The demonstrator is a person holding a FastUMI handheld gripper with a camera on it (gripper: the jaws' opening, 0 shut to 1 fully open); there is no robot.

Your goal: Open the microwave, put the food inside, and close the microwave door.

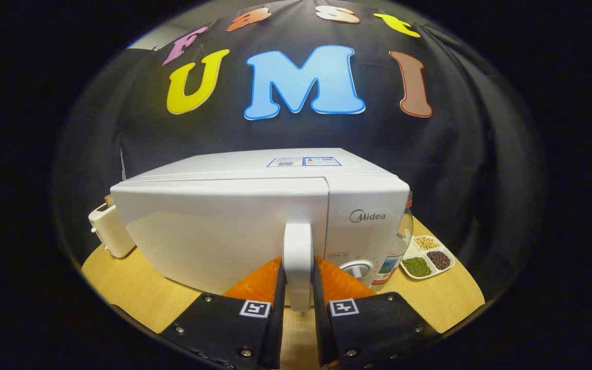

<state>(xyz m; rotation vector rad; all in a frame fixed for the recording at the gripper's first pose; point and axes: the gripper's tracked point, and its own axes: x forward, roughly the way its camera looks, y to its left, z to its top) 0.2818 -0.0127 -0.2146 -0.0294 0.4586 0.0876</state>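
Observation:
A white microwave [255,205] stands on the round wooden table [136,288], its door swung slightly out from the body. The door's white vertical handle [297,257] sits between my two fingers, and my gripper [298,288] is shut on it, one finger [279,288] pressing each side. The control panel with a round knob [360,270] lies just right of the handle. I cannot make out any food for the microwave here.
A white toaster [108,231] stands left of the microwave. To the right are a glass jar [396,252] with a red lid and a white divided dish [427,257] of beans and grains. Black cloth wall rises behind.

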